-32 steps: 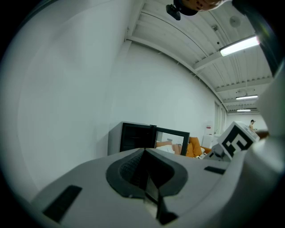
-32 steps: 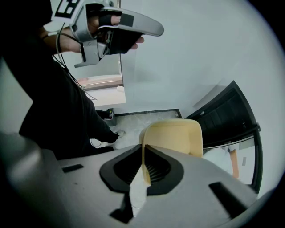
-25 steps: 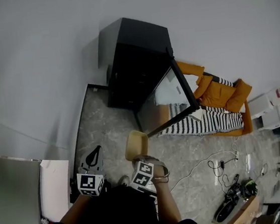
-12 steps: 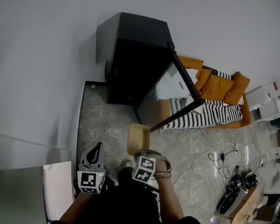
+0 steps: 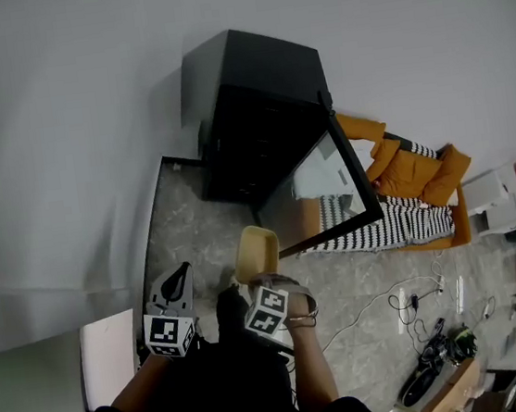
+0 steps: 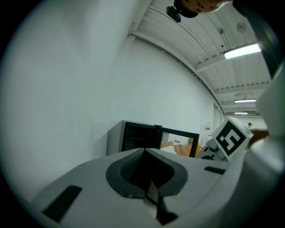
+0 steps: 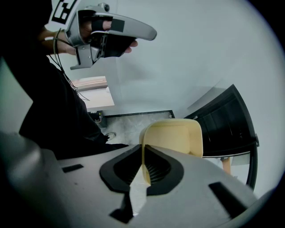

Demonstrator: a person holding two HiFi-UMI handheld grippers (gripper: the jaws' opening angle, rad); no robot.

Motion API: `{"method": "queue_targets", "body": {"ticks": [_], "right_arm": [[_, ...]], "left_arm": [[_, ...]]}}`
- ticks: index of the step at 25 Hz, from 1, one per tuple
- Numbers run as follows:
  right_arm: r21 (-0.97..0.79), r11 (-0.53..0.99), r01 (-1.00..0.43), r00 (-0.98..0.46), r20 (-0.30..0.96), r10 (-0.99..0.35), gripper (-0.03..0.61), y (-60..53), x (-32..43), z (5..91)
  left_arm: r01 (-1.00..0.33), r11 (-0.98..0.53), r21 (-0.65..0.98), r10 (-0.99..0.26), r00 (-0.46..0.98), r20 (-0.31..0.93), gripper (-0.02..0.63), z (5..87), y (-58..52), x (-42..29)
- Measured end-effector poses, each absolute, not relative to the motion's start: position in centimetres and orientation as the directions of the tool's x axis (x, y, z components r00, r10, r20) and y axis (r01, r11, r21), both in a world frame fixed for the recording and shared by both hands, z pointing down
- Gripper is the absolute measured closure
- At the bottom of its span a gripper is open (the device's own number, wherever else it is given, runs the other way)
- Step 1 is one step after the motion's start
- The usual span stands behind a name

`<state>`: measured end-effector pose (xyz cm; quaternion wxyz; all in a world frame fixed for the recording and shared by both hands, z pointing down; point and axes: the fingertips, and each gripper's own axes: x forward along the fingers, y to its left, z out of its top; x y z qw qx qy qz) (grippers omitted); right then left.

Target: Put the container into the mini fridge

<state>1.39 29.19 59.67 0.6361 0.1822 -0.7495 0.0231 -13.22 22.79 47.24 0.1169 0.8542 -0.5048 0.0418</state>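
Head view shows the person standing on a grey marbled floor [image 5: 194,217], facing a black mini fridge [image 5: 259,98]. The fridge stands against the white wall at the far side, with its glass door [image 5: 326,192] swung open toward the right. The right gripper [image 5: 254,280] is pinching the near wall of a pale yellow container [image 5: 255,250]. The container hangs in the air in front of the fridge, near the lower corner of the open door and not inside the fridge. In the right gripper view the container's thin wall sits squeezed between the two jaws, its open hollow facing the camera. The left gripper [image 5: 179,277] is held just to the left of the right one. In the left gripper view its jaws are pressed together with nothing between them. To the right, an orange cushion [image 5: 413,172] lies on a striped mat [image 5: 400,225], and cables [image 5: 382,302] trail across the floor.
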Motion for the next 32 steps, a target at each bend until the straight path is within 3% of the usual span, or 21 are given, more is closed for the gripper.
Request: {"method": "queue_targets", "body": {"ticks": [21,32], "right_arm": [[0.184,0.961,-0.205,-0.187,0.957,-0.223,0.563,9.8,11.5,60.2],[0.185,0.968,-0.172,-0.201,0.955,-0.218,0.563,3.7,12.8,61.7]], "left_arm": [[-0.926,-0.349,0.146,-0.895,0.375,0.242,0.611,47.0,4.8,-2.4],[-0.952,-0.281,0.123,-0.923,0.303,0.238,0.611,46.9,0.1,-2.0]]}}
